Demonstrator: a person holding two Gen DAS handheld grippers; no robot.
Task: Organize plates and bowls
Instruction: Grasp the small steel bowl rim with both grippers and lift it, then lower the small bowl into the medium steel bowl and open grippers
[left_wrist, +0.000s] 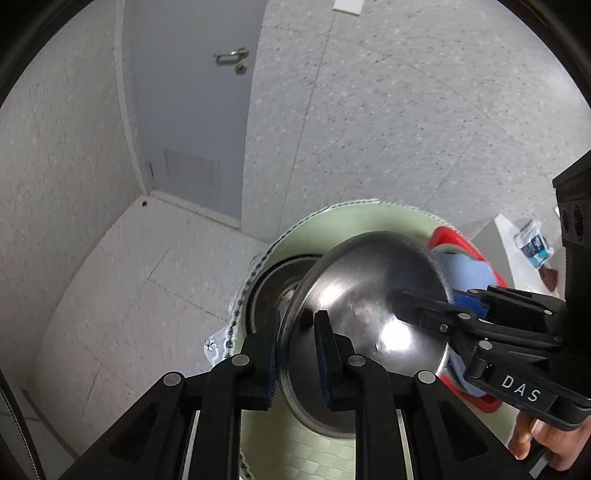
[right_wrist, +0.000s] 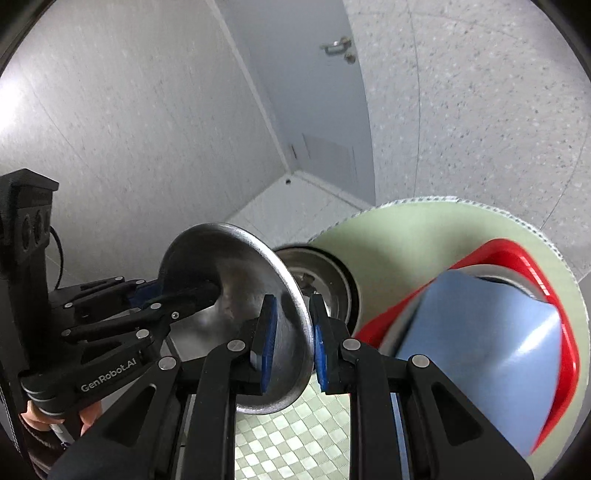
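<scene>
A steel bowl (left_wrist: 365, 317) is held tilted on edge above the round table, and it also shows in the right wrist view (right_wrist: 236, 280). My left gripper (left_wrist: 295, 358) straddles its rim on one side, jaws slightly apart around the rim. My right gripper (right_wrist: 291, 339) straddles the opposite rim; it appears in the left wrist view (left_wrist: 424, 302) reaching over the bowl. A second steel bowl (right_wrist: 328, 280) sits on the table behind. A red tray (right_wrist: 517, 266) holds blue and grey plates (right_wrist: 480, 354).
The round table has a pale green checked cloth (right_wrist: 406, 236) with a lace edge. A grey door (left_wrist: 192, 110) and speckled walls stand behind. A white counter with a small packet (left_wrist: 533, 243) is at the right.
</scene>
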